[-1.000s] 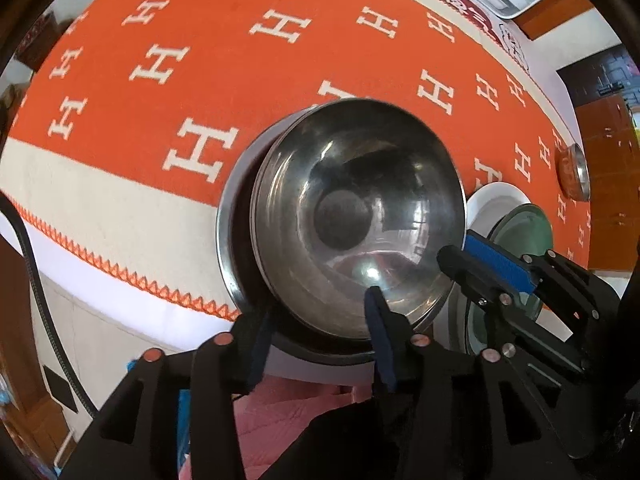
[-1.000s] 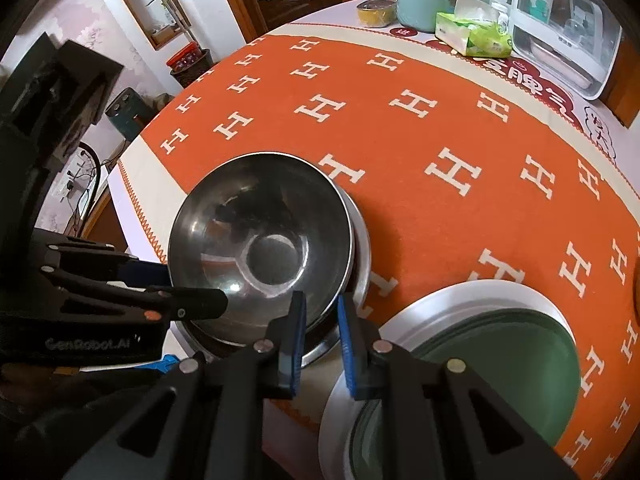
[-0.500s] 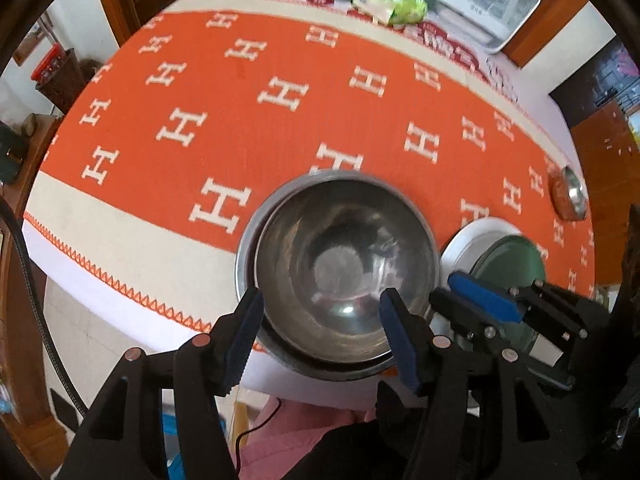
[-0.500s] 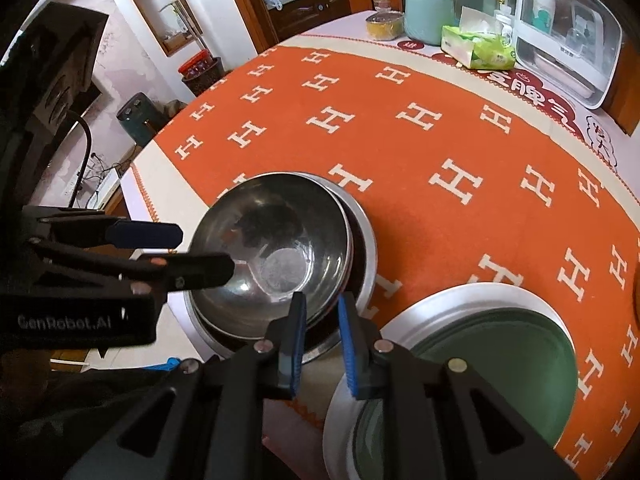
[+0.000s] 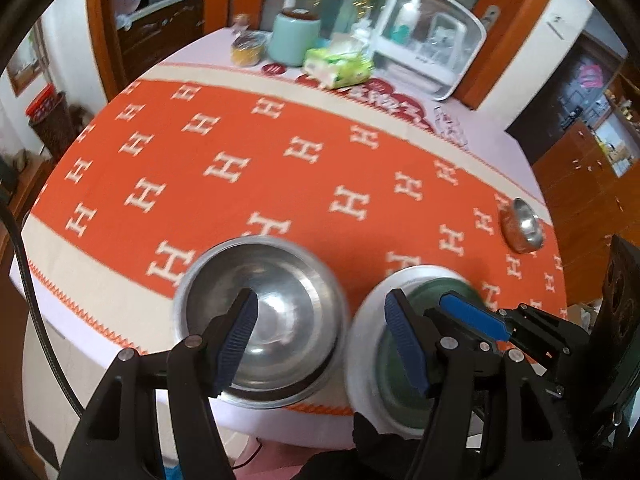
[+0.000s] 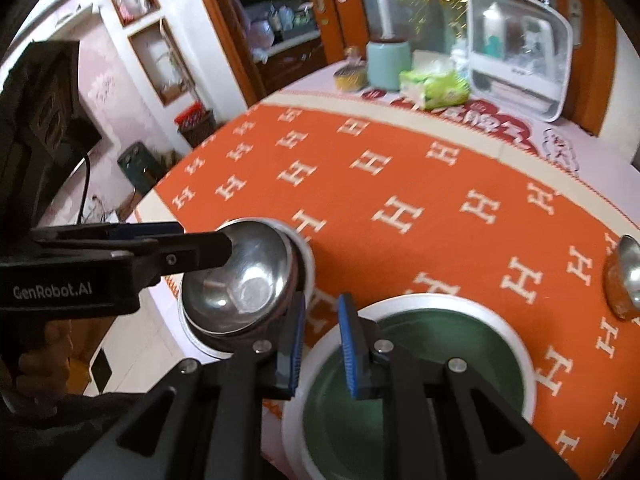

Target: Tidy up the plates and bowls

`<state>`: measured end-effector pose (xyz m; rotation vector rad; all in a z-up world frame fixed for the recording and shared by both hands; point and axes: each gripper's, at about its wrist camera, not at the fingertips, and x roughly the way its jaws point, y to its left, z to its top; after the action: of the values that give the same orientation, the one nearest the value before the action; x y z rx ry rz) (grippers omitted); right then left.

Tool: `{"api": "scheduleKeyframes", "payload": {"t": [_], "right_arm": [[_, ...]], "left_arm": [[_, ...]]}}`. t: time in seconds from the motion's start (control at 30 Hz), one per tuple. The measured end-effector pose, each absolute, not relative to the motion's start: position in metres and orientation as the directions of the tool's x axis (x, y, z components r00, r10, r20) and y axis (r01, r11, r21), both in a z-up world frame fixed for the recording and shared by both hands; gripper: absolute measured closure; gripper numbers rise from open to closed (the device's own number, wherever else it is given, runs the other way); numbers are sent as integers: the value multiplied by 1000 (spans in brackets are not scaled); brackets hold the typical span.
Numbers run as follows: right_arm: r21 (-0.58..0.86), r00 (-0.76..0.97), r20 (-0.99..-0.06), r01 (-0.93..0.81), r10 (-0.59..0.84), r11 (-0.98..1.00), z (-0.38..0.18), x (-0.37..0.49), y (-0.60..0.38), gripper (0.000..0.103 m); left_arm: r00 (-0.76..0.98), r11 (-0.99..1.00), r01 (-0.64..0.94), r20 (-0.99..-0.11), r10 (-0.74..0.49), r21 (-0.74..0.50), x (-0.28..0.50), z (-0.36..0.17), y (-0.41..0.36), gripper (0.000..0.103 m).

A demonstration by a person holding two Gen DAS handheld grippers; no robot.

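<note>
Steel bowls point(image 5: 276, 316) sit nested in a stack near the table's front edge, on the orange cloth point(image 5: 280, 168). Right of the stack, a green plate point(image 6: 440, 360) rests on a white plate point(image 6: 420, 304). A small steel bowl point(image 5: 522, 226) stands alone at the far right. My left gripper point(image 5: 320, 340) hovers above the stack with its jaws opening and nothing between the pads. My right gripper point(image 6: 322, 346) is shut and empty, above the gap between stack and plates. The left gripper point(image 6: 200, 242) also shows in the right wrist view, over the stack point(image 6: 240, 280).
Along the far edge stand a teal jar point(image 5: 294, 38), a green tissue pack point(image 5: 340, 68), a white plastic case point(image 5: 432, 40) and a yellow-lidded tin point(image 5: 248, 48). The table's front edge point(image 5: 100, 320) runs just below the stack. A black cable point(image 5: 32, 300) hangs at the left.
My left gripper let go of the top steel bowl's rim, widened its jaws and rose back. The right gripper also lifted away, still shut. The bowl stays in the stack.
</note>
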<state>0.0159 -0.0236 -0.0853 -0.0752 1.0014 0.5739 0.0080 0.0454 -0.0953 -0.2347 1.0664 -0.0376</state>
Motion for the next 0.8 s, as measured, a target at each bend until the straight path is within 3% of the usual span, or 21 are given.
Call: {"api": "scheduleKeyframes", "payload": {"t": [0.27, 0.43, 0.8], "right_arm": [[207, 498, -760, -423, 417, 882, -67, 11, -83, 85], [209, 537, -746, -371, 393, 905, -61, 11, -123, 61], [199, 583, -746, -263, 321, 944, -59, 18, -213, 39]], "left_arm": [[520, 980, -6, -838, -165, -197, 15, -83, -13, 29], [518, 981, 27, -837, -178, -192, 22, -82, -53, 21], [511, 973, 84, -829, -226, -214, 37, -83, -133, 13]]}}
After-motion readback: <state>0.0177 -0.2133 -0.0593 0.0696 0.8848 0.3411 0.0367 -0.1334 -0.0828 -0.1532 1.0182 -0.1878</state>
